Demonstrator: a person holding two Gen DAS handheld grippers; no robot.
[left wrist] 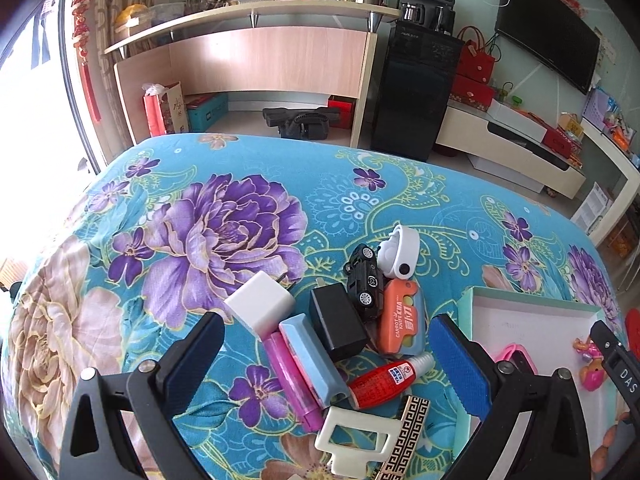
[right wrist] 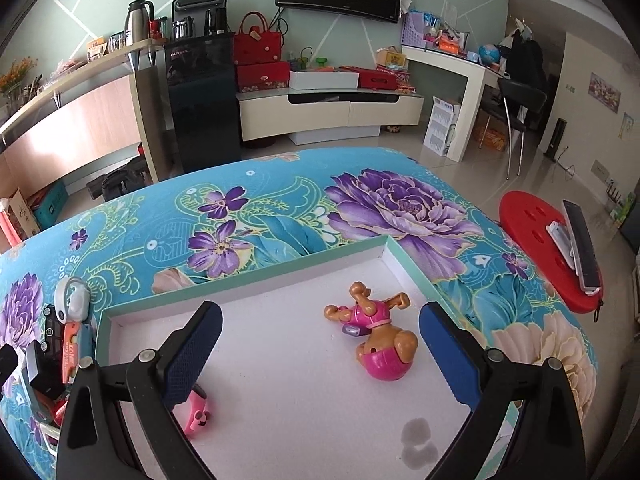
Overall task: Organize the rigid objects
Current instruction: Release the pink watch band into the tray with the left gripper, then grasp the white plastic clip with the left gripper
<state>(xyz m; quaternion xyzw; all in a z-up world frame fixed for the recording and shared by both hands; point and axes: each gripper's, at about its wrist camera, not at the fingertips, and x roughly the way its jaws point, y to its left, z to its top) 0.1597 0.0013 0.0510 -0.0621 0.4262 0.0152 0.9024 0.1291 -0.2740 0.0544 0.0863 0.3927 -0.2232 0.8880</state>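
Pile on floral desk cloth (left wrist: 248,216), lower centre of left view: one white cube charger (left wrist: 260,304), one black adapter (left wrist: 338,326), one black toy car (left wrist: 364,282), one orange carrot knife (left wrist: 398,316), one red glue bottle (left wrist: 386,380).
Shallow white box with mint rim (right wrist: 248,280): one pink toy pup (right wrist: 374,334), one pink item (right wrist: 198,410) partly hidden at lower left.
Left gripper (left wrist: 328,364): jaws wide open above the pile, holding nothing.
Right gripper (right wrist: 320,354): jaws wide open above the box, empty.
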